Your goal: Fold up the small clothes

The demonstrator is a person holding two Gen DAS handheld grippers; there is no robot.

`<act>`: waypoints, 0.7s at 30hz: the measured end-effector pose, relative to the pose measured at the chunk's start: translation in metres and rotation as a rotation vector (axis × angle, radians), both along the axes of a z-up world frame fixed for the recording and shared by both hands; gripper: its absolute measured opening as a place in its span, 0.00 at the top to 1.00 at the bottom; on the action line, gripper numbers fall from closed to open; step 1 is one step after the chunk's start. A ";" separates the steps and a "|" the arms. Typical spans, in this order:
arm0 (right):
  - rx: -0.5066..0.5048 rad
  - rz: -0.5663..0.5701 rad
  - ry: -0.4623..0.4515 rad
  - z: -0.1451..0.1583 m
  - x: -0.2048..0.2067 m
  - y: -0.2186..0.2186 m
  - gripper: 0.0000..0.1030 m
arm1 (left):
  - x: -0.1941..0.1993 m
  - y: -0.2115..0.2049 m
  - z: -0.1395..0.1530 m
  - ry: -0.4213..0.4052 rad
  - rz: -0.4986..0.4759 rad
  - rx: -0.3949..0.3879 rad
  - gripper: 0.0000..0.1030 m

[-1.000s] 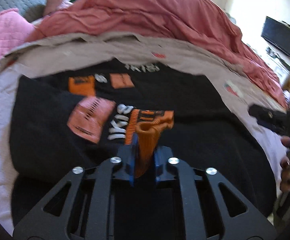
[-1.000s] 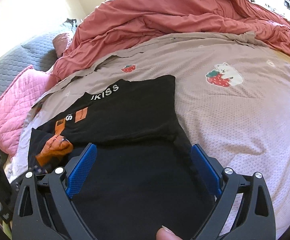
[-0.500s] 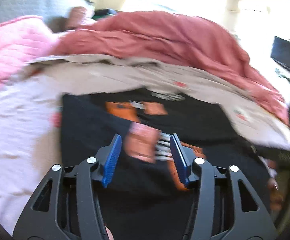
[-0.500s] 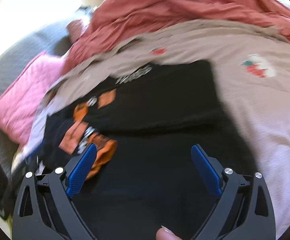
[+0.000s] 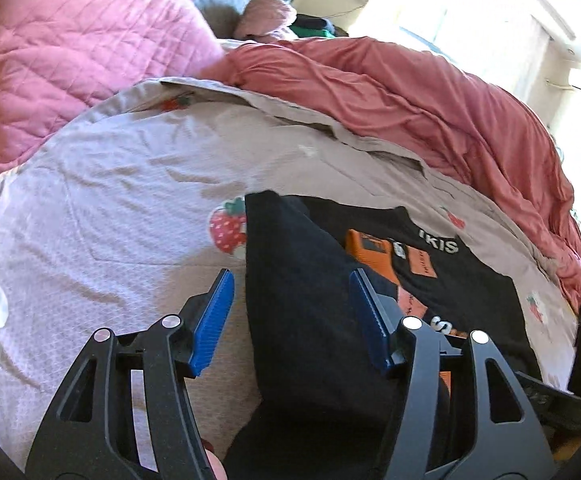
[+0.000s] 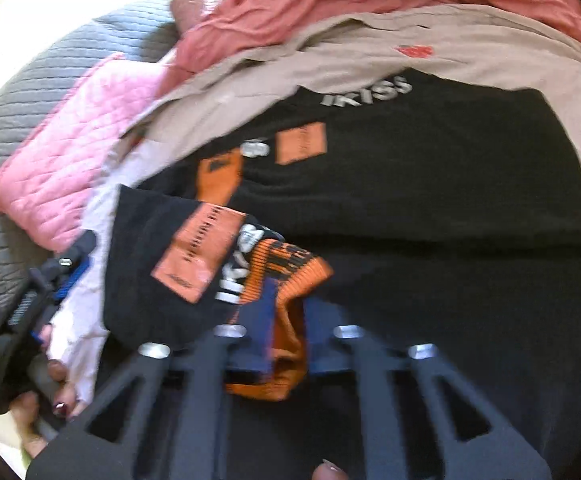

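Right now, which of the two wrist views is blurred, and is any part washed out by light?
Right wrist view: motion-blurred throughout, the black shirt and the orange cuff soft-edged. Left wrist view: fairly sharp on the left gripper and the strawberry print, but the window at top right is blown out white.

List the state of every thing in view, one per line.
Black shirt: partly folded, flat on the bed.
Orange cuff: bunched, pinched by the right gripper.
Right gripper: shut on the cuff.
Left gripper: opening, nothing pinched.
Red duvet: rumpled, pushed back.
Pink pillow: lying at the bedhead.
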State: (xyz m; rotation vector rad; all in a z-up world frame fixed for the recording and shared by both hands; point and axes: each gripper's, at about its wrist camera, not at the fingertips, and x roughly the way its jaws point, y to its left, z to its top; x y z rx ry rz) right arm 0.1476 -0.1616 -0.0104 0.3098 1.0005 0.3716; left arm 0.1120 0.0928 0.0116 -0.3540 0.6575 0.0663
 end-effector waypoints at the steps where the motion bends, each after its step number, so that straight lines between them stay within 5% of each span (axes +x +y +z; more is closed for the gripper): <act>1: -0.013 0.017 -0.027 0.006 0.000 0.002 0.91 | 0.000 0.001 0.000 0.001 0.005 0.000 0.50; 9: -0.074 0.037 -0.238 0.068 0.016 -0.013 0.91 | -0.004 -0.002 0.005 -0.040 0.002 0.027 0.49; 14: -0.229 -0.045 -0.355 0.097 0.042 -0.049 0.91 | -0.002 -0.008 0.006 -0.051 -0.019 0.050 0.49; 21: -0.312 -0.151 -0.248 0.065 0.067 -0.108 0.91 | 0.010 -0.024 0.009 -0.049 -0.070 0.090 0.46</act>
